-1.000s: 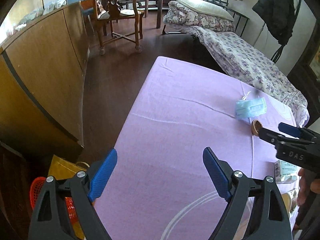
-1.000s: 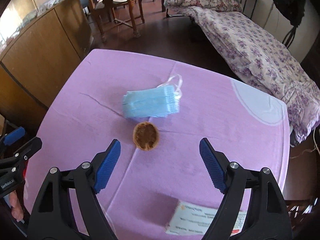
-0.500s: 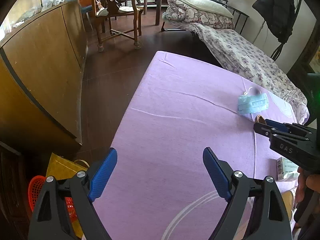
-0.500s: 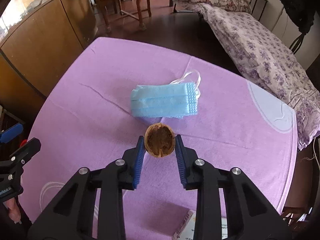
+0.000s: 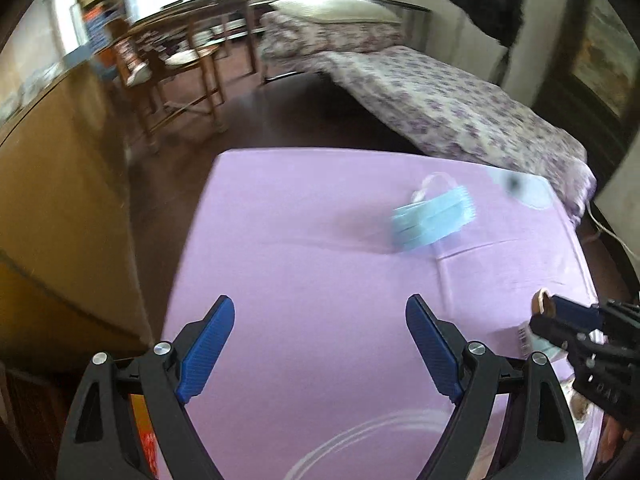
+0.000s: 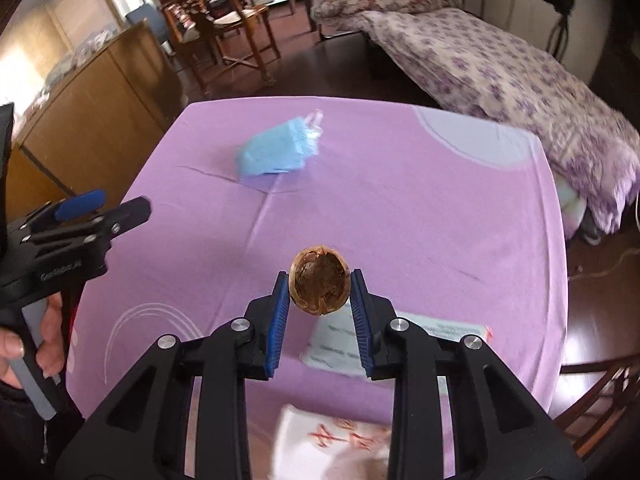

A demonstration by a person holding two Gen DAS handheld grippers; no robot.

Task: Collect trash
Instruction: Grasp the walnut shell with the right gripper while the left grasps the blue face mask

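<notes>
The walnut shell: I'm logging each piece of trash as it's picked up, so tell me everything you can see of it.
The walnut shell is a brown, rounded half, its hollow side facing the right wrist camera, with dark, ridged remnants inside and a paler rim. It sits clamped between the blue ribbed pads of the right gripper, one pad on each side, lifted clear of the purple tablecloth. Nothing else touches it.

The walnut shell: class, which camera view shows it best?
The right wrist view: the walnut shell sits central, hollow side facing the camera, clamped in the right gripper. The left wrist view shows it only edge-on at the frame's right side.
</notes>
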